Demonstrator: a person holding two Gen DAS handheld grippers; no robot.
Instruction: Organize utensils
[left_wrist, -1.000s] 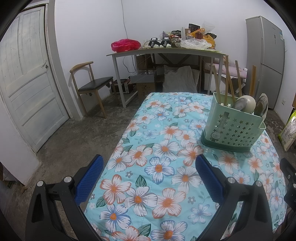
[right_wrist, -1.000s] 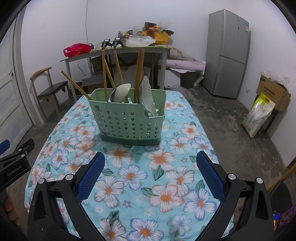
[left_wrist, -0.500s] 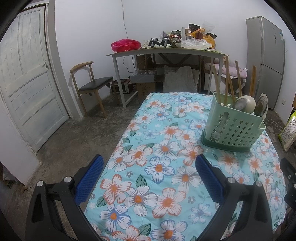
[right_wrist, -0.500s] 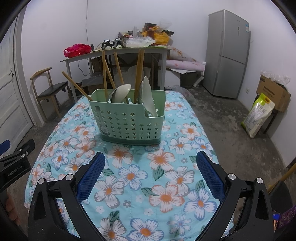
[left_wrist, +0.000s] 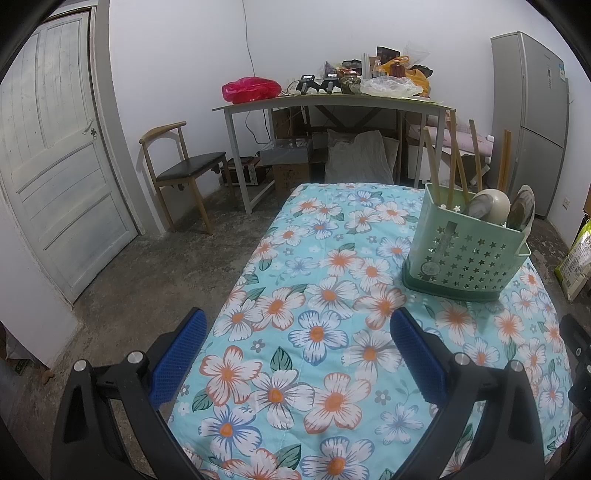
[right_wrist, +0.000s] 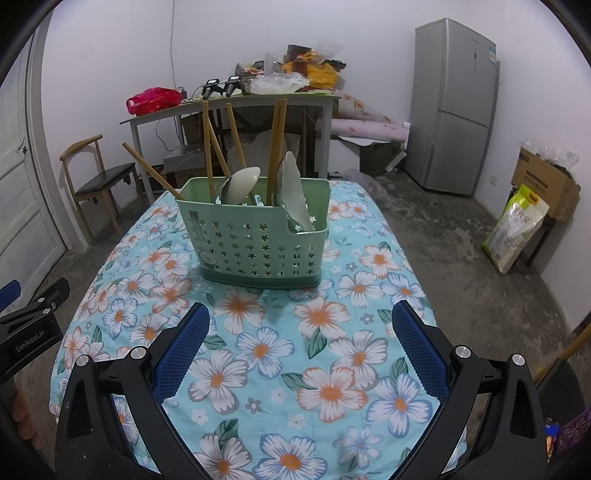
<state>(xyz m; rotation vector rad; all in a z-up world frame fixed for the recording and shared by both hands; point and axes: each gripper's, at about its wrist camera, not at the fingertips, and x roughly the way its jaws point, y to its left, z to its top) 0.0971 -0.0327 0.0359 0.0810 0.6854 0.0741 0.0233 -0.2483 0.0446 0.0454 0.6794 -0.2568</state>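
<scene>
Down at the bottom of each view, both grippers stand with their blue pads spread wide and nothing between them: the left gripper (left_wrist: 297, 350) over the near left part of the flowered tablecloth (left_wrist: 325, 332), the right gripper (right_wrist: 301, 341) centred over the cloth in the right wrist view, with the left one's black body just showing at that frame's left edge. Beyond them, in the middle of the right wrist view and at the right of the left one, a green star-punched utensil caddy (right_wrist: 255, 240) sits upright on the cloth. In it stand several wooden chopsticks (right_wrist: 277, 147), some leaning, and two pale spoons (right_wrist: 240, 184), bowl ends up; the one in the lower right-hand compartment tilts outward. Farther back are a cluttered grey table (right_wrist: 229, 107), a chair (left_wrist: 177, 170) and a fridge (right_wrist: 454, 107). Compared with a second ago, nothing has shifted: grippers and caddy sit exactly as they did.
</scene>
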